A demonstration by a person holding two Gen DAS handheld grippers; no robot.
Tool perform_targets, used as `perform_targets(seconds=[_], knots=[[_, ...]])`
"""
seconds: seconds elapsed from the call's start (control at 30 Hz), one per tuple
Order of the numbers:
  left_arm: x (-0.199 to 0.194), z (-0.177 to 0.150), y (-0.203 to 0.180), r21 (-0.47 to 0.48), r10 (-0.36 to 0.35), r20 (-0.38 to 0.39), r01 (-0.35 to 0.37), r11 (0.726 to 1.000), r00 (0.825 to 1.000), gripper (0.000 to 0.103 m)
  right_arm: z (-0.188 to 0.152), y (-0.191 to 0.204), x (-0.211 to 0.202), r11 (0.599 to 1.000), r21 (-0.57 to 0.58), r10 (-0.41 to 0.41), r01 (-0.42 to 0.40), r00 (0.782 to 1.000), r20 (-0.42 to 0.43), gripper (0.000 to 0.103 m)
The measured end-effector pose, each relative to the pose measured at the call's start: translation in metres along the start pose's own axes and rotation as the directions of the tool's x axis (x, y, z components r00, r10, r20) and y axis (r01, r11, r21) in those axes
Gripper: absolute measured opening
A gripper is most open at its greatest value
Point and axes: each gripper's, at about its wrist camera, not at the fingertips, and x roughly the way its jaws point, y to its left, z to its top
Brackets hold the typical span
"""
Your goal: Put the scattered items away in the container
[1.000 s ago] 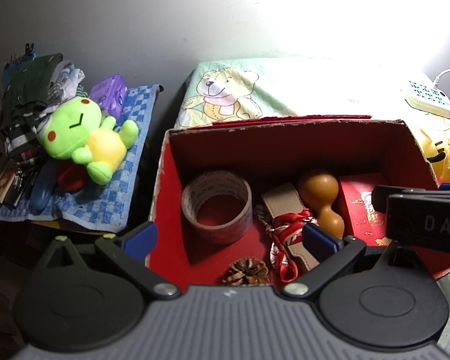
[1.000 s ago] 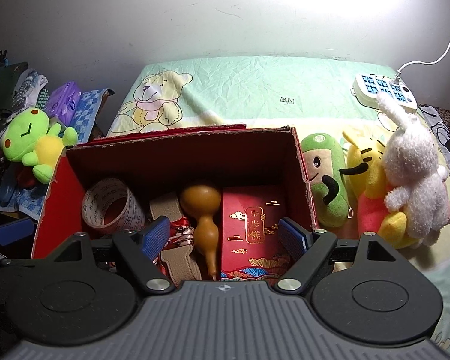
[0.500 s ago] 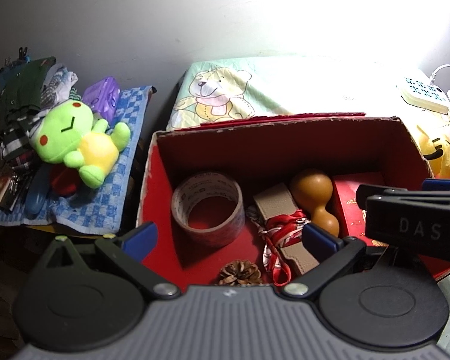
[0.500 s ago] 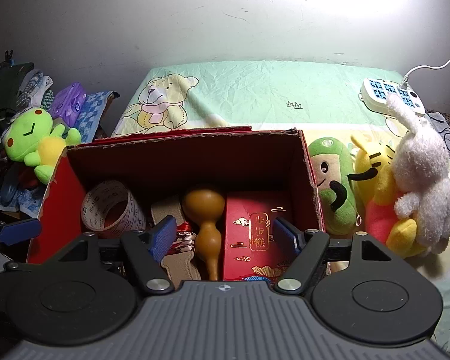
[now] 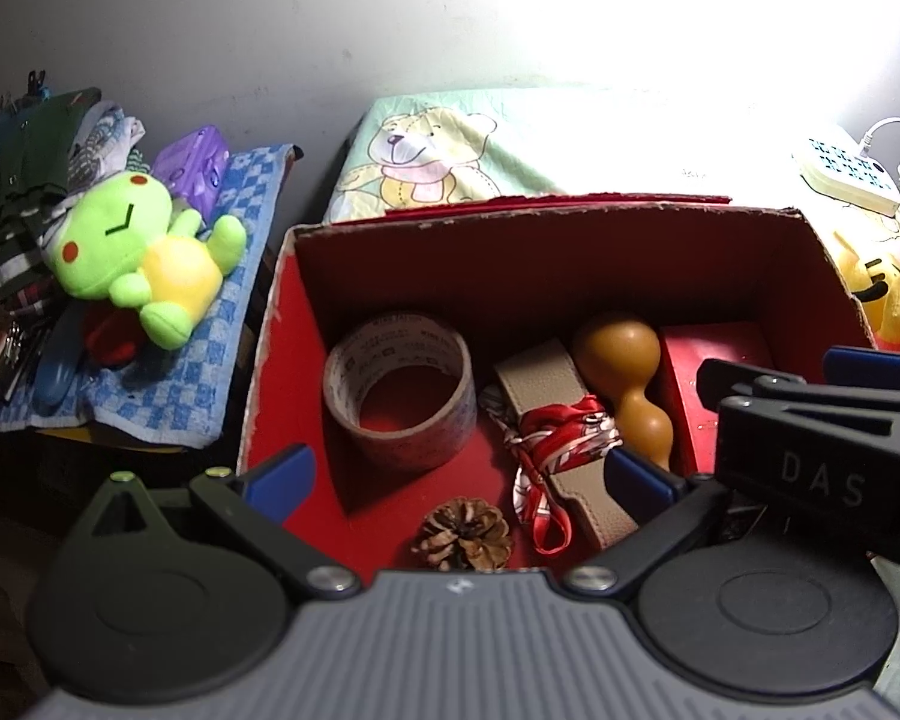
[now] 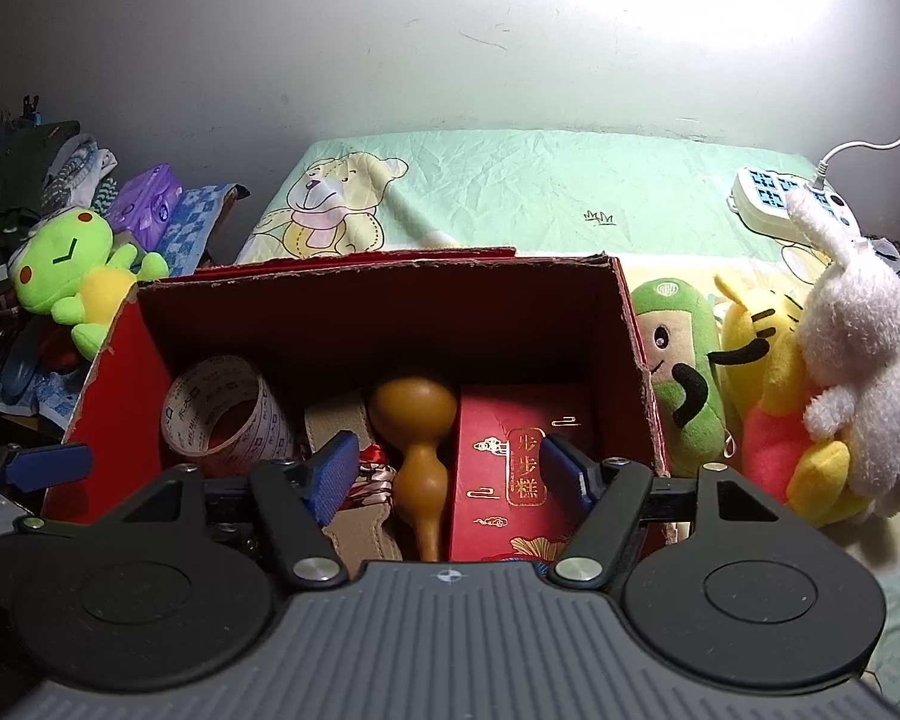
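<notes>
The red cardboard box (image 5: 546,228) holds a tape roll (image 5: 399,384), a tan gourd (image 5: 624,372), a beige strap (image 5: 546,378) with a red-white ribbon (image 5: 564,426), and a pine cone (image 5: 465,534). My left gripper (image 5: 457,474) hangs open over the box's left half, gripping nothing. In the right wrist view a red gift packet (image 6: 522,456) lies beside the gourd (image 6: 417,432). Above both hangs my right gripper (image 6: 450,468). Its jaws are closing, and its pads touch neither one. The tape roll (image 6: 222,414) leans at the box's (image 6: 390,270) left end.
A green frog plush (image 5: 132,264) lies on a blue checked towel (image 5: 168,390) left of the box. A green plush (image 6: 684,378), a yellow plush (image 6: 768,384) and a white rabbit (image 6: 858,360) crowd its right side. A power strip (image 6: 780,198) rests on the bear-print sheet (image 6: 510,198).
The right gripper's jaws have narrowed over the gourd and red packet. The left gripper stays open, and the box's contents have not moved.
</notes>
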Motion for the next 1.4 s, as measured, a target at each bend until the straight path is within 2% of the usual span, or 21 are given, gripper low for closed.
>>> perform_targets(seconds=[0.6,0.7,0.8,1.4], knots=[[0.015,-0.002,0.002,0.007,-0.011,-0.032,0.011,1.0,0.999,0.102,-0.005,-0.002,0.012,1.0,0.028,0.004,-0.003,0.999,-0.034,0.07],[0.017,-0.002,0.003,0.006,-0.015,-0.036,0.015,1.0,0.999,0.102,-0.007,-0.003,0.015,0.999,0.043,0.015,-0.013,0.999,-0.034,0.068],[0.019,-0.002,0.002,0.008,-0.014,-0.039,0.014,1.0,0.999,0.102,-0.009,-0.003,0.016,0.999,0.051,0.018,-0.017,1.0,-0.024,0.062],[0.038,-0.007,-0.002,0.015,-0.022,-0.087,0.023,1.0,0.996,0.102,-0.016,-0.006,0.031,0.997,0.071,0.013,-0.009,0.998,-0.055,0.062]])
